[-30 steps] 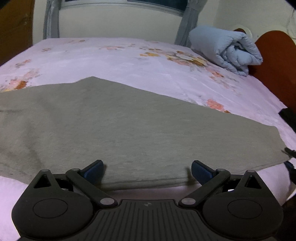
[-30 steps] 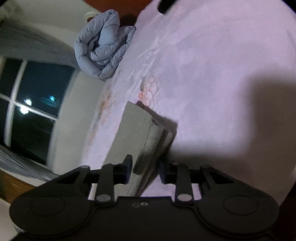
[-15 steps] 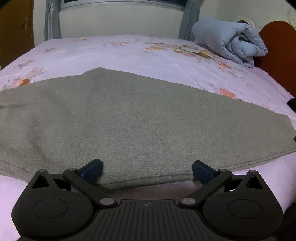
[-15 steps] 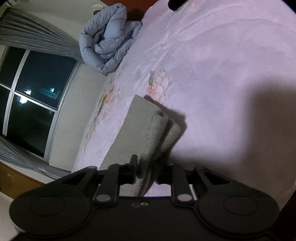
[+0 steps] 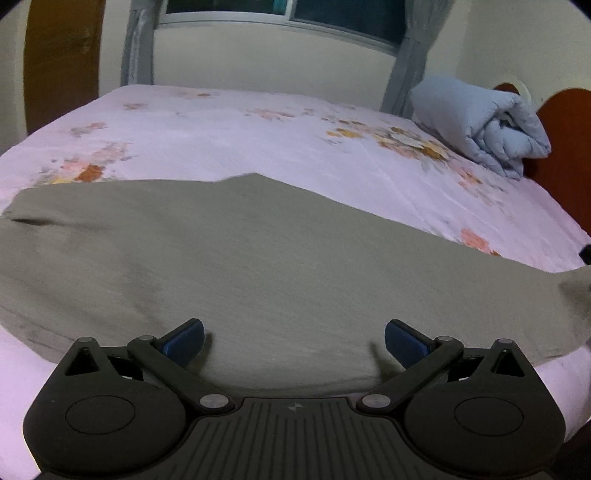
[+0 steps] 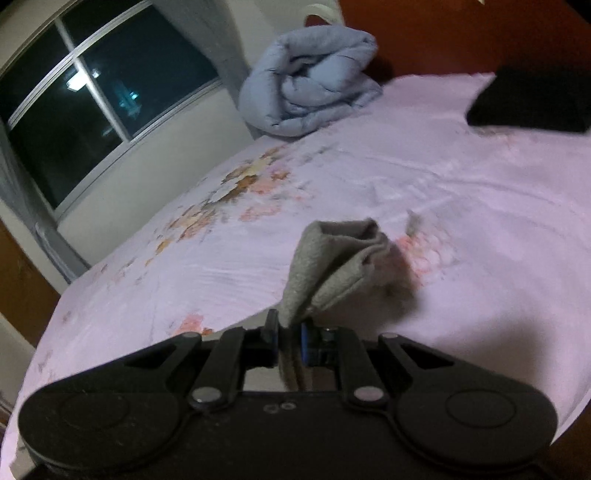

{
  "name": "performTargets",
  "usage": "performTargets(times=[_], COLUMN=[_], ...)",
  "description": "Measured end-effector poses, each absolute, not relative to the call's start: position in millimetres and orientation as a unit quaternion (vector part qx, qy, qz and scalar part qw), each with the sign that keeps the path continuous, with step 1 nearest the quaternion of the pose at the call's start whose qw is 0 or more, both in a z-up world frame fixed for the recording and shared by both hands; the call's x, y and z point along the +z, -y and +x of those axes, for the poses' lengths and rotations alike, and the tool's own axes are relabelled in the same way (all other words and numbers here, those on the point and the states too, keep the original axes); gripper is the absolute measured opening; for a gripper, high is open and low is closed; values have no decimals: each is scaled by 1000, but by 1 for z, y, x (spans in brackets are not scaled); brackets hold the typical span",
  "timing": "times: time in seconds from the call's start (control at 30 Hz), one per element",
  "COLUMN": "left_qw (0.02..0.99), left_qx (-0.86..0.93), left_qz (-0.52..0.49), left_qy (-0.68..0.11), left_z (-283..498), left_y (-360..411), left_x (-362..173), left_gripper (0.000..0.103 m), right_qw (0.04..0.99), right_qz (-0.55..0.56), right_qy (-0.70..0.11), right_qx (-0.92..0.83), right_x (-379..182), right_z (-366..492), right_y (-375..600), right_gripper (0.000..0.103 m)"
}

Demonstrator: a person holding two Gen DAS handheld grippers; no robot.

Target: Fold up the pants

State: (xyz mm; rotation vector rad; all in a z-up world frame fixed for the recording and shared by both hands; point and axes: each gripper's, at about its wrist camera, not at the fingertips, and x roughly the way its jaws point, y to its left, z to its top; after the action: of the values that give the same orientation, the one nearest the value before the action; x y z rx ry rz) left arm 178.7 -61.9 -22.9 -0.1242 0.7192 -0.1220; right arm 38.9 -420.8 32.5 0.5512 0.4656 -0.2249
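The grey-green pants (image 5: 258,266) lie flat across the near side of the pink flowered bed (image 5: 258,133), spread left to right. My left gripper (image 5: 293,338) is open, its blue pads wide apart just above the pants' near edge. My right gripper (image 6: 287,338) is shut on the end of the pants (image 6: 332,258); the layered cloth sticks up out of the jaws, lifted off the sheet. In the left wrist view that lifted end (image 5: 576,295) rises at the far right.
A rolled pale-blue duvet (image 5: 480,122) lies at the head of the bed by the brown headboard (image 5: 569,147). A black object (image 6: 535,99) lies on the sheet near the headboard. A window with grey curtains (image 5: 295,14) is behind the bed.
My right gripper closed on the end of the pants and lifted it off the sheet. My left gripper stayed open and tilted up slightly over the near edge.
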Motion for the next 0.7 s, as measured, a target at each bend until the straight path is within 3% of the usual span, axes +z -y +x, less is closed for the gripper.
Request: performTargets(times=[0.7], left_qw=[937], left_qx=[44], left_qz=[-95], left_qy=[-332], left_z=[185], left_y=[-101], left_x=[-43], left_gripper=[103], right_qw=[956], right_qz=[166], right_qy=[-243], right_qx=[-4], right_x=[78], right_z=[100], right_y=[246], right_gripper=[2])
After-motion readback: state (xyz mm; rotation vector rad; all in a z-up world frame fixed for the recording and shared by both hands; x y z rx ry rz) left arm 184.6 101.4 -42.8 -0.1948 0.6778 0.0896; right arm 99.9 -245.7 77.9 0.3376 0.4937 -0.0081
